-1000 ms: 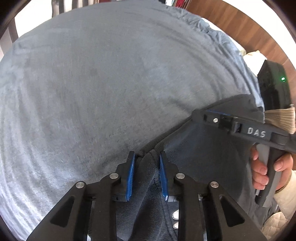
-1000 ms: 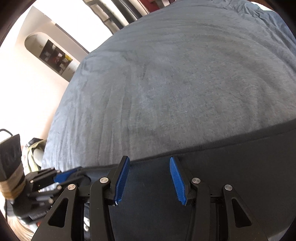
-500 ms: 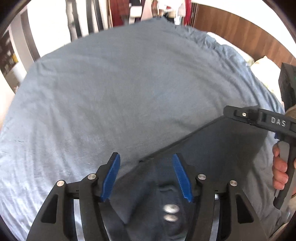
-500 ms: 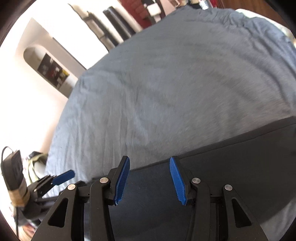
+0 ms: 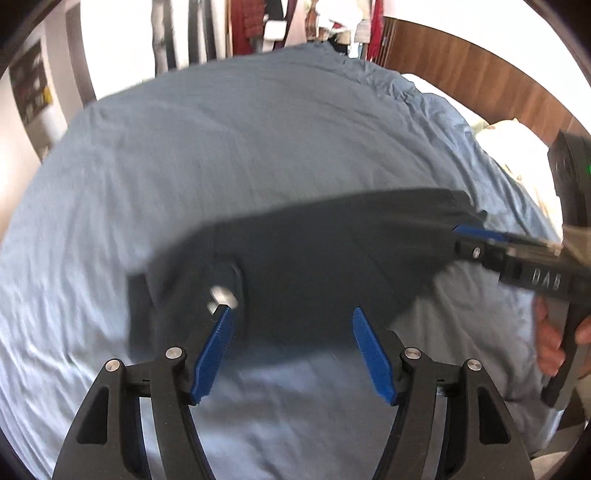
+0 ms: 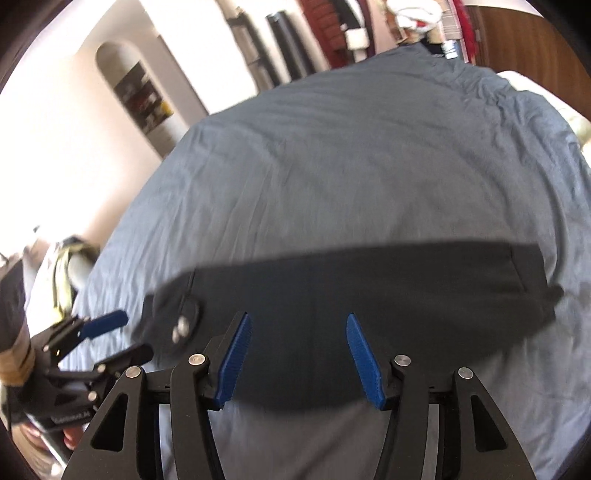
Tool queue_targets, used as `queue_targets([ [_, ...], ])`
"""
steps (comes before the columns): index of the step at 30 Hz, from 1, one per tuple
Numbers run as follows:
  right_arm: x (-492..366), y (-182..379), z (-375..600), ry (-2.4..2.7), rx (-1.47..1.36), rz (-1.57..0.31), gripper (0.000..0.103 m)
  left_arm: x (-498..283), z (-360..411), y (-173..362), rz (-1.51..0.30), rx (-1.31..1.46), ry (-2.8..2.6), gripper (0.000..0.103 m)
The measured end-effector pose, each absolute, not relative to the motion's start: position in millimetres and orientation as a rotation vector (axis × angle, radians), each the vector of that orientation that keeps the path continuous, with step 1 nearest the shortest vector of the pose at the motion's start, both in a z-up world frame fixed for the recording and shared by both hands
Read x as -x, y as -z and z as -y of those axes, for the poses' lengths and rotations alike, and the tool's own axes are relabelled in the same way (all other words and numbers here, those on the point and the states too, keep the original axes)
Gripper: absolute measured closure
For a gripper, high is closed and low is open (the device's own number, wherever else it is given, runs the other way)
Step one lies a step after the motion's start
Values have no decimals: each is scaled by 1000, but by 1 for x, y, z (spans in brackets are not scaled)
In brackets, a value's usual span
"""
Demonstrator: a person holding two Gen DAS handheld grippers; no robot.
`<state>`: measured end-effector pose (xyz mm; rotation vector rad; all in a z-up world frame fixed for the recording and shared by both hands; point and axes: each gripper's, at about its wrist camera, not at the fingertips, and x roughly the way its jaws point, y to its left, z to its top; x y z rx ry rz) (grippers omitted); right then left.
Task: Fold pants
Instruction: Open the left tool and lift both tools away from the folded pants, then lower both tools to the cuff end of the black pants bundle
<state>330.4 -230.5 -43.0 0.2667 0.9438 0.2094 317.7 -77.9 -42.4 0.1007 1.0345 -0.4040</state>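
The dark grey pants (image 5: pixel 332 258) lie folded into a flat band on the blue bedsheet (image 5: pixel 221 155). The waist end with two metal buttons (image 5: pixel 221 295) is on the left. My left gripper (image 5: pixel 291 310) hovers above the near edge of the pants, its jaws opening, nothing between the blue pads. In the right wrist view the pants (image 6: pixel 369 288) stretch across the sheet, buttons (image 6: pixel 181 328) at their left end. My right gripper (image 6: pixel 298 316) hangs over their near edge, its jaws opening and holding nothing. The left gripper (image 6: pixel 122 334) also shows there, beside the waist end.
A wooden headboard (image 5: pixel 480 74) and a white pillow (image 5: pixel 517 147) bound the bed at the back right. Clothes (image 5: pixel 258 26) hang beyond the far edge. A wall niche with shelves (image 6: pixel 144 96) is at the left. A person's hand (image 5: pixel 550 343) holds the right gripper's handle.
The left gripper let go of the pants' waist fold and its jaws spread. Both grippers pulled back and rose, so the whole folded pants now show on the sheet.
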Motion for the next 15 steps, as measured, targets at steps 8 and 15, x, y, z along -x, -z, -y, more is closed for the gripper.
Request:
queue_targets([
  [8,-287,79,232,-281,-196,-1096,48,-287,89,79,-1154,-75,348,36],
  [15,-273,88,254,-222,-269,-1106,48,-280,101,85,-1169,-82,338,36],
])
